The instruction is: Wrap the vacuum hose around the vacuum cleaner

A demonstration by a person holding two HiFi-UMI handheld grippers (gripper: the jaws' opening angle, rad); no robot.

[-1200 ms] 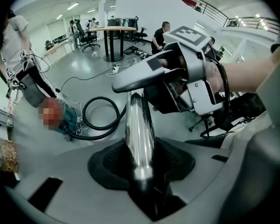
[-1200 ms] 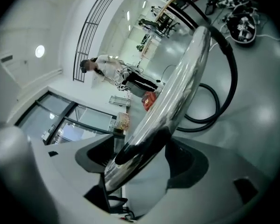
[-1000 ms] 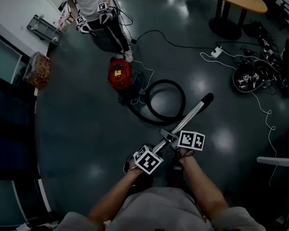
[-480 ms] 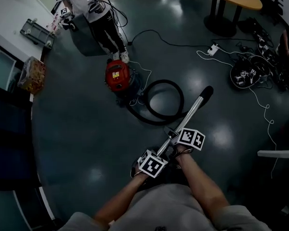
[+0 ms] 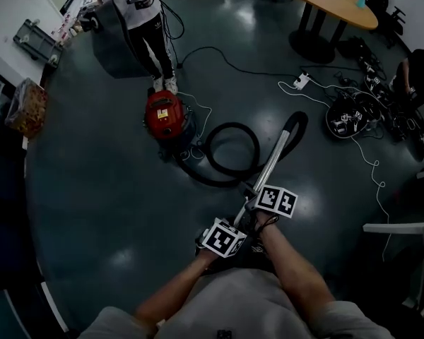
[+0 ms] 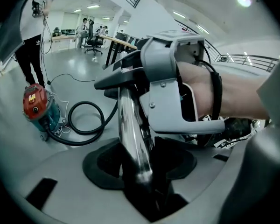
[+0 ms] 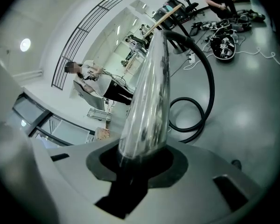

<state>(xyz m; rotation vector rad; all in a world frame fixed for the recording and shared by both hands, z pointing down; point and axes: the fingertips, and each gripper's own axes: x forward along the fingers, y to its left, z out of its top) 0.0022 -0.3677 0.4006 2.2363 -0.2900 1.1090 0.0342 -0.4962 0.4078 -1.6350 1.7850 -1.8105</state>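
Nearest to me, the left gripper (image 6: pixel 140 171) has its fingers on the lower end of the chrome wand (image 6: pixel 133 125); they have just been easing open a little, with the tube between them and gripped; just ahead of it, the right gripper (image 7: pixel 140 160) has been closing its fingers and now clamps the same wand a bit further up, pointing along it. The wand slants away up and to the right in the head view, its dark end joining the black hose (image 7: pixel 210 87); the hose lies on the dark floor (image 5: pixel 92 189) in one open loop, not wrapped round anything. Its other end runs to the red vacuum cleaner (image 5: pixel 164 114), which stands just left of the loop. Beyond the cleaner another person (image 5: pixel 152 20) stands; far right, a round tabletop (image 5: pixel 332 2).
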